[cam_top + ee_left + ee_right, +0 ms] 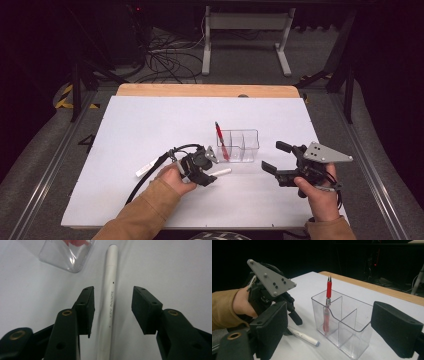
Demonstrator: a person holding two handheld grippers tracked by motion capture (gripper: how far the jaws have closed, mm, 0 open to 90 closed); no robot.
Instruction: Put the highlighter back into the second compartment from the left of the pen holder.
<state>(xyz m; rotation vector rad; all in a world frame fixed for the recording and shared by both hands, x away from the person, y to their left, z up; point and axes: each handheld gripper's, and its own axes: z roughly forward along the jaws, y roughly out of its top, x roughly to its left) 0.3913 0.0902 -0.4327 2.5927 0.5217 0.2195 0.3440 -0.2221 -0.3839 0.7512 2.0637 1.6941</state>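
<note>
The white pen [109,307] lies flat on the white worktop [150,125], just in front of the clear plastic organiser [239,145], near its left end. It is a slim, straight, round barrel, plain white along its whole visible length, with a rounded end toward the organiser and small grey lettering printed lengthwise on the side that faces up; two tiny dark dots sit on the barrel, one above the lettering and one below it. In the right gripper view the end that points away from the left gripper [210,167] shows a small blue-grey tip. The left gripper hangs low over the pen with its black jaws apart, one on each side of the barrel; the left jaw stands just beside the pen and the right jaw has a wider gap to it, and neither pad presses on it. The pen runs along the gap between the jaws, roughly parallel to them. The right gripper [274,157] is held off to the right of the organiser, above the worktop, with its jaws wide apart and nothing between them. The organiser is a transparent box with inner dividers, and a red pen [327,310] stands upright in the compartment nearest the left gripper, its upper part rising above the rim. Another small white stick-like thing [145,169] lies on the worktop to the left of the left hand [175,179], well apart from the white pen.
</note>
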